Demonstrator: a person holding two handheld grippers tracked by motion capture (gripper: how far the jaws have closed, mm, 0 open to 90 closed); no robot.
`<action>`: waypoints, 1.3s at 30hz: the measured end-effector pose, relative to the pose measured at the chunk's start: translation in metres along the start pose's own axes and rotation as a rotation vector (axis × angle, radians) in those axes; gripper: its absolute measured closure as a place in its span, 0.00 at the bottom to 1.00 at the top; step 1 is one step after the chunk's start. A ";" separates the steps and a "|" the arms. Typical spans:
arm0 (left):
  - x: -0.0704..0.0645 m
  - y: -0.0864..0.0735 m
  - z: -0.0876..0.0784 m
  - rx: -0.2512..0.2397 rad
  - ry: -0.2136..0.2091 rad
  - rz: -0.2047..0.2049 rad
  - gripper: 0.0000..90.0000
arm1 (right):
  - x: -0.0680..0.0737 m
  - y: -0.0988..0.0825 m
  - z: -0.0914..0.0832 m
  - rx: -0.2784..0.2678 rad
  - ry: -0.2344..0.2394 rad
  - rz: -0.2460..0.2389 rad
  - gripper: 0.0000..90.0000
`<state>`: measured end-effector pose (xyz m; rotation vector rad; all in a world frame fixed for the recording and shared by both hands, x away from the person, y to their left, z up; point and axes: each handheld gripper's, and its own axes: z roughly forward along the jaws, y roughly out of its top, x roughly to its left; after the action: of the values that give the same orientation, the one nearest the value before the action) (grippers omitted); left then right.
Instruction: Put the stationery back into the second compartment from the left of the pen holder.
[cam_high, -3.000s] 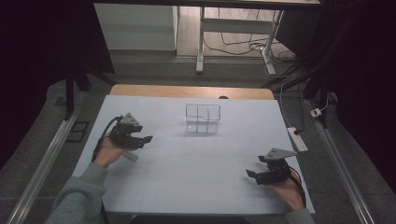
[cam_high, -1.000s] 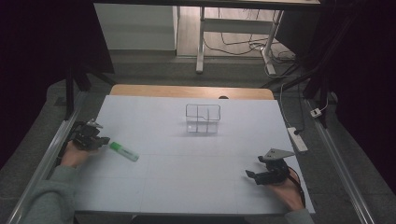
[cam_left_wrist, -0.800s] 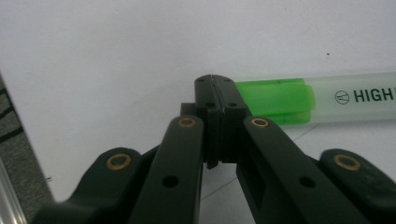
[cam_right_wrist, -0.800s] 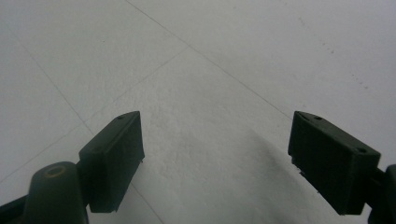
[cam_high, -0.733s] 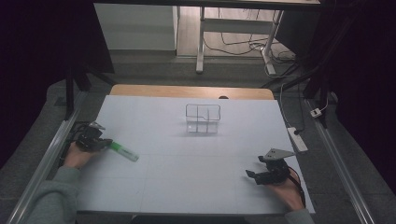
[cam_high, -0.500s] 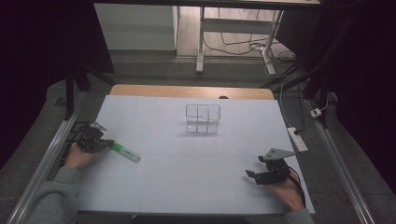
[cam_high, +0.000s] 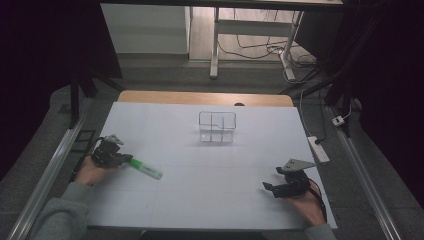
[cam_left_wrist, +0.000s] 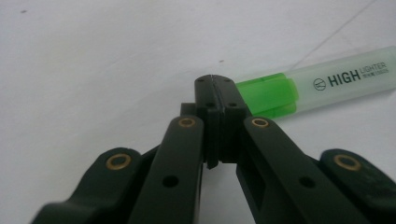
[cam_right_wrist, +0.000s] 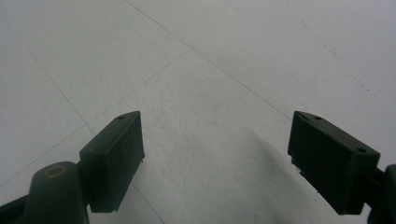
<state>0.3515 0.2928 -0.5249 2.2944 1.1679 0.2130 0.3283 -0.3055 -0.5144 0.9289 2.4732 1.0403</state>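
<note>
green and frosted, a highlighter (cam_high: 145, 169) is lying flat on the white bench (cam_high: 210, 200) near its left edge. the left hand-held gripper (cam_high: 121, 159) is sitting just beside the pen's near end, jaws closed together on nothing, with the green end (cam_left_wrist: 267, 95) right beside their tips. the pen's long axis is running away from that gripper toward the bench's middle. the right hand-held gripper (cam_high: 268, 187) is resting well apart on the right, jaws open and empty. a clear box (cam_high: 217, 127) is standing farther back.

The left gripper (cam_high: 118, 158) has nudged the green highlighter (cam_high: 146, 169) slightly rightward.
</note>
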 end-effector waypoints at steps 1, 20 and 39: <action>-0.003 0.001 0.001 0.000 -0.008 0.003 0.98 | 0.000 0.000 0.000 0.000 0.000 0.001 0.20; -0.043 0.011 0.012 -0.021 -0.105 0.058 0.98 | 0.001 0.001 0.001 0.000 0.003 -0.001 0.20; -0.084 0.030 0.032 -0.037 -0.155 0.101 0.98 | 0.001 0.001 0.001 0.003 0.005 -0.001 0.20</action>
<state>0.3332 0.1994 -0.5270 2.2947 0.9642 0.0921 0.3281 -0.3038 -0.5148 0.9265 2.4801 1.0395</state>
